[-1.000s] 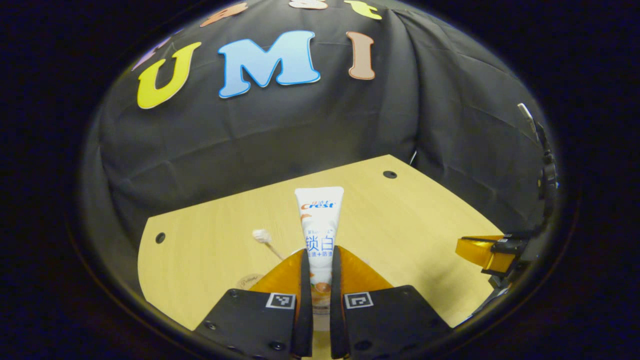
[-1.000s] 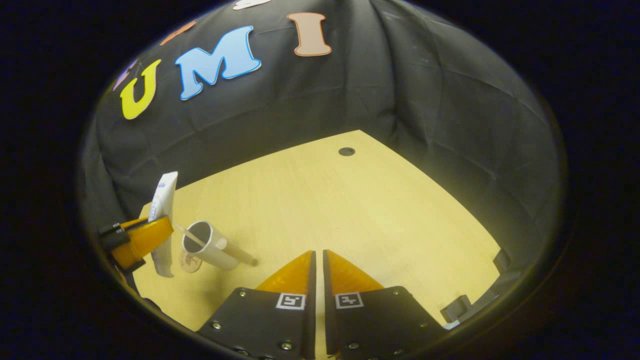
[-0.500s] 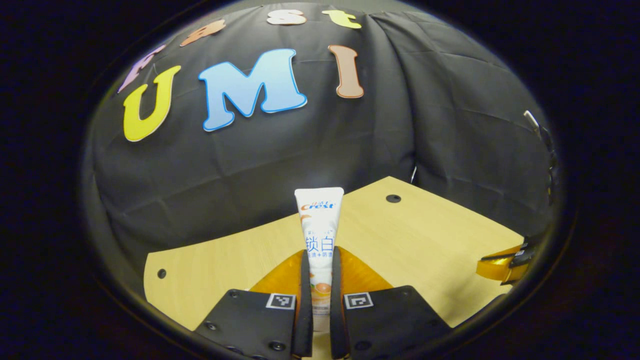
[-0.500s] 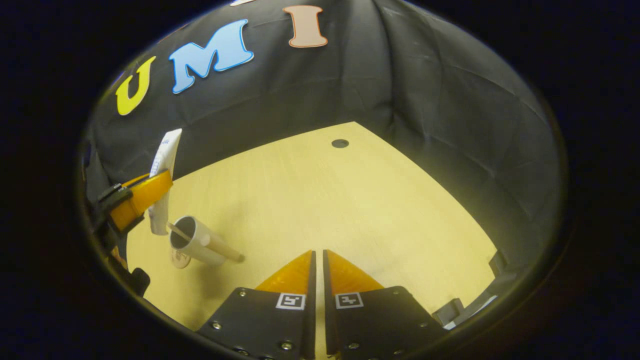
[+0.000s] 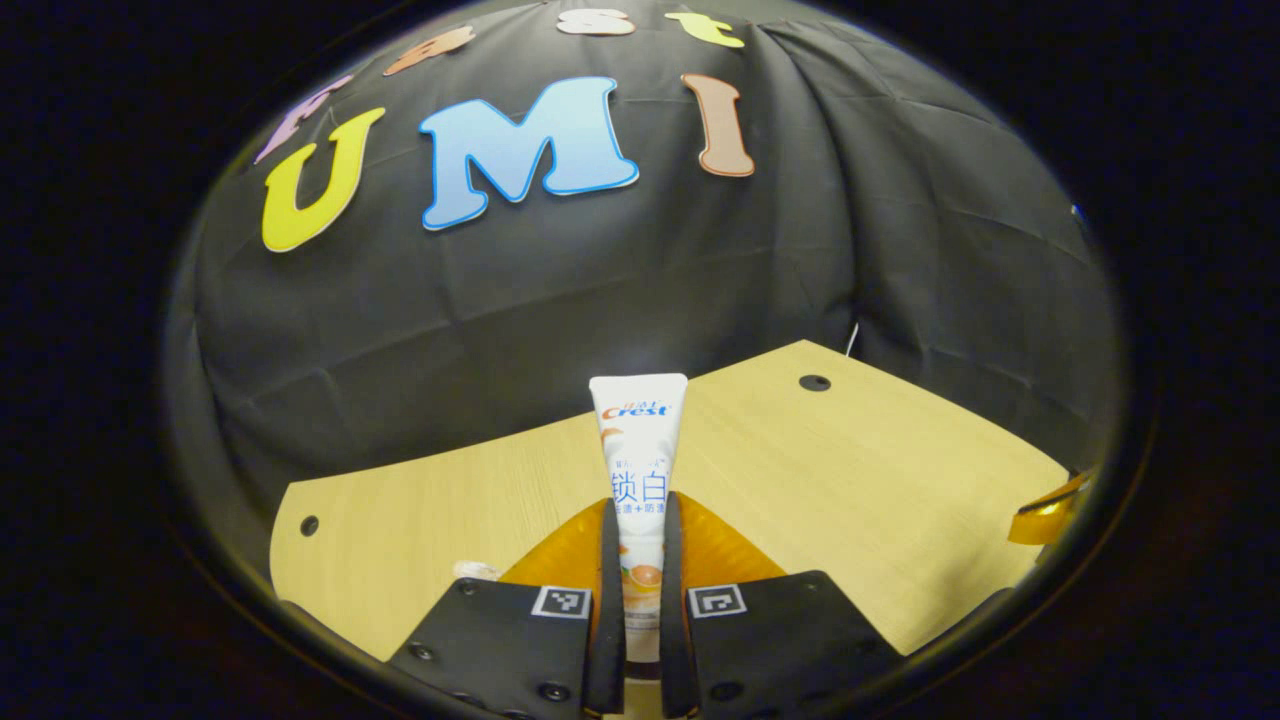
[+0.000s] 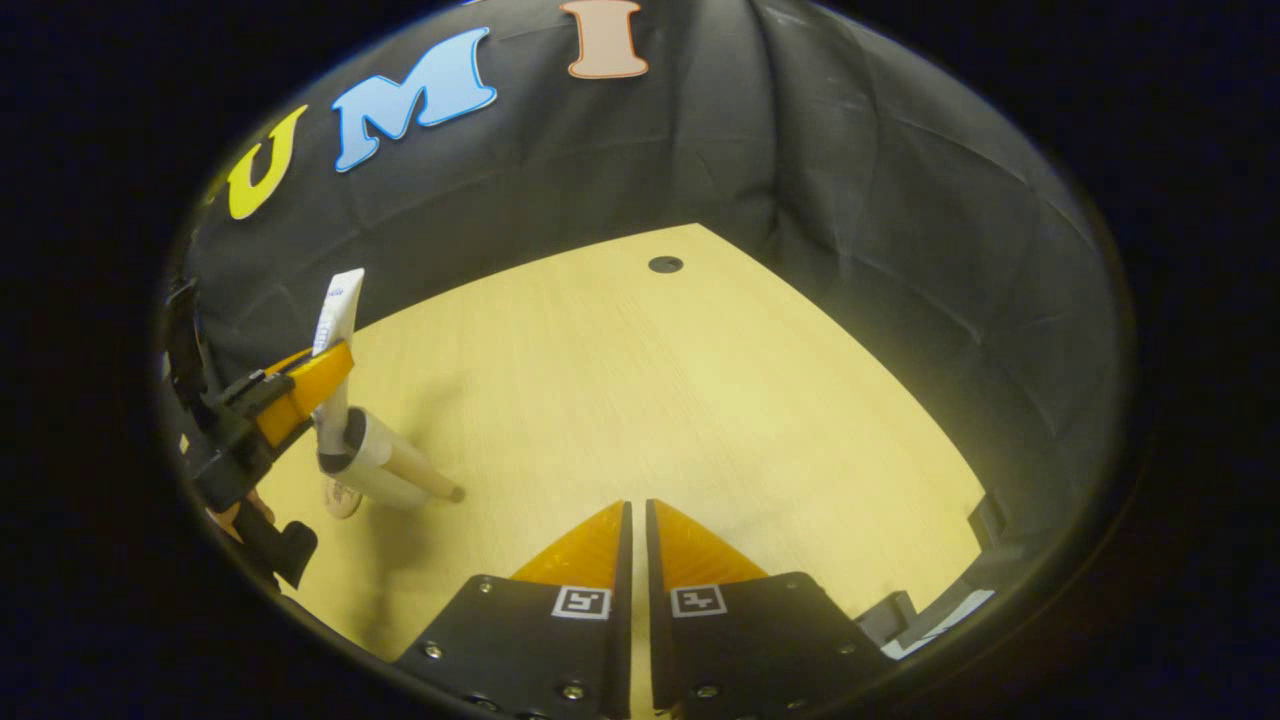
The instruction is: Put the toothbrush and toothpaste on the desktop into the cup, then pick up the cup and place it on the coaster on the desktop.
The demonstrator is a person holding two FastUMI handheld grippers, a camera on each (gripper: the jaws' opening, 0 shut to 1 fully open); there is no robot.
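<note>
Desktop noted; our left gripper clamps the toothpaste upright over the cup for insertion; right gripper closed, empty.

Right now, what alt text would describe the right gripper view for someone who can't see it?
At far left, the other gripper holds a toothpaste tube upright over a white cup on a wooden desk. The camera's own gripper sits shut and empty in front.

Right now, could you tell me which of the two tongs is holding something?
The left tongs: both fingers press on the toothpaste tube, held upright over the cup. The right tongs are shut on nothing, above bare desktop.
</note>
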